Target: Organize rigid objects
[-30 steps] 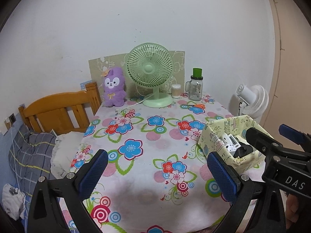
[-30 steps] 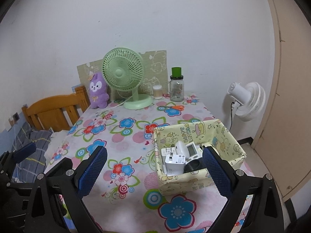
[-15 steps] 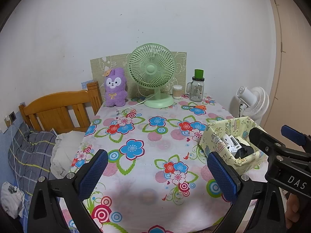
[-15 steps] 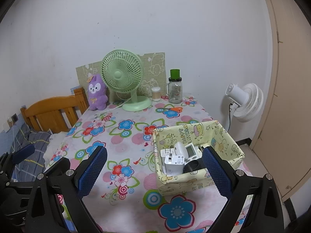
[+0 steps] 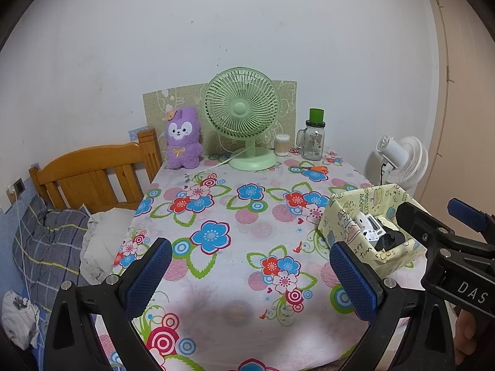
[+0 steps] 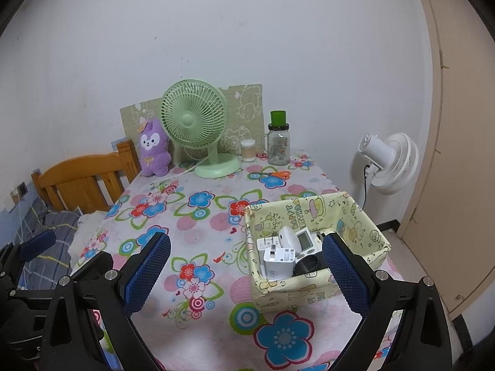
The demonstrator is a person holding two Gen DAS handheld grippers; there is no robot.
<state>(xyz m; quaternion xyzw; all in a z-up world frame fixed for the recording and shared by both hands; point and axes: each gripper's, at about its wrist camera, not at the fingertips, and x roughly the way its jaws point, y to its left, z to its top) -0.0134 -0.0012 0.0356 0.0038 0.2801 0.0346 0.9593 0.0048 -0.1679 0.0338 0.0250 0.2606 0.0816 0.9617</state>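
- Two black hand-held grippers with blue mesh-textured pads hover above a table (image 5: 229,281) covered in a pink cloth printed with blue, red and green flowers; the left gripper (image 5: 247,273) has its jaws spread wide with nothing between them.
- The right gripper (image 6: 244,273) is likewise wide apart and holds nothing; in the left wrist view its black body (image 5: 445,247) shows at the right edge, with white letters "DAS" on it.
- A pale yellow fabric-lined storage box (image 6: 355,213) printed with cartoon animals stands on the near right part of the table, close to its right edge; "HAPPY BIRTHDAY" is legible on its inner back wall.
- Inside the box, packed against its left front corner, sit a white square plug-in charger (image 6: 278,261) with small grey print, a white rounded gadget (image 6: 287,236), a white device with a grey screen (image 6: 306,239) and a black round object (image 6: 306,266); the charger's print is too small to read apart from what looks like "45W".
- At the far end stand a mint-green desk fan (image 5: 243,114), a purple plush rabbit (image 5: 183,137) to its left, and to its right a clear tub of cotton swabs (image 5: 282,144) and a glass handled jar with a green cap (image 5: 314,136); the jar's label cannot be read.
- Orange-handled scissors (image 5: 314,169) lie flat in front of the jar.
- A white floor fan (image 6: 386,159) stands beyond the table's right side, and a wooden bed headboard (image 5: 89,173) stands to the left.
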